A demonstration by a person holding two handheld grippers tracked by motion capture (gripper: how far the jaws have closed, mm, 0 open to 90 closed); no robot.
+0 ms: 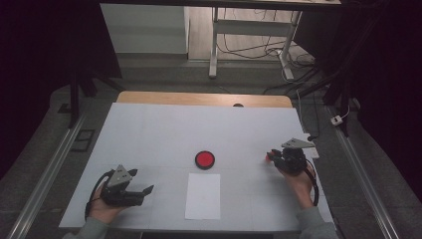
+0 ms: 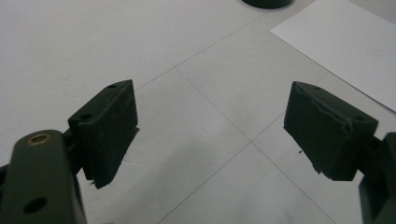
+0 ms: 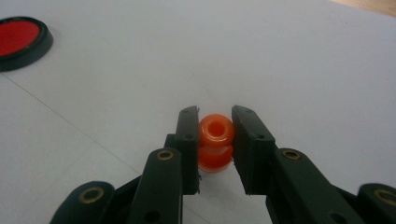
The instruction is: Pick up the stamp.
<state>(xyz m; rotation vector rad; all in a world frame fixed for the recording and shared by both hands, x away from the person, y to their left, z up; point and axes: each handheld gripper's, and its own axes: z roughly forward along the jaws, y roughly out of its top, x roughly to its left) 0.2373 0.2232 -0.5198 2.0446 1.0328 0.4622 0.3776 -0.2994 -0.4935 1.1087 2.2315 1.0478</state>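
High view: the right hand-held gripper (image 1: 272, 156) at right of frame clenches a small orange piece (image 1: 269, 156) on the counter (image 1: 149, 129); the left hand-held gripper (image 1: 142, 185) sits lower left.

Left gripper view: its jaws stand wide apart.

Right gripper view: both jaws press the orange piece (image 3: 215, 140), lower centre.

Readable text, labels, brands, numbers, signs: none. White sheet (image 1: 203, 195) at lower centre of the frame: blank, unmarked.

Dim room; grey floor (image 1: 45, 164); white-legged desk (image 1: 249, 30) behind w/ cables (image 1: 259, 50); dark curtains (image 1: 393, 74) both sides.
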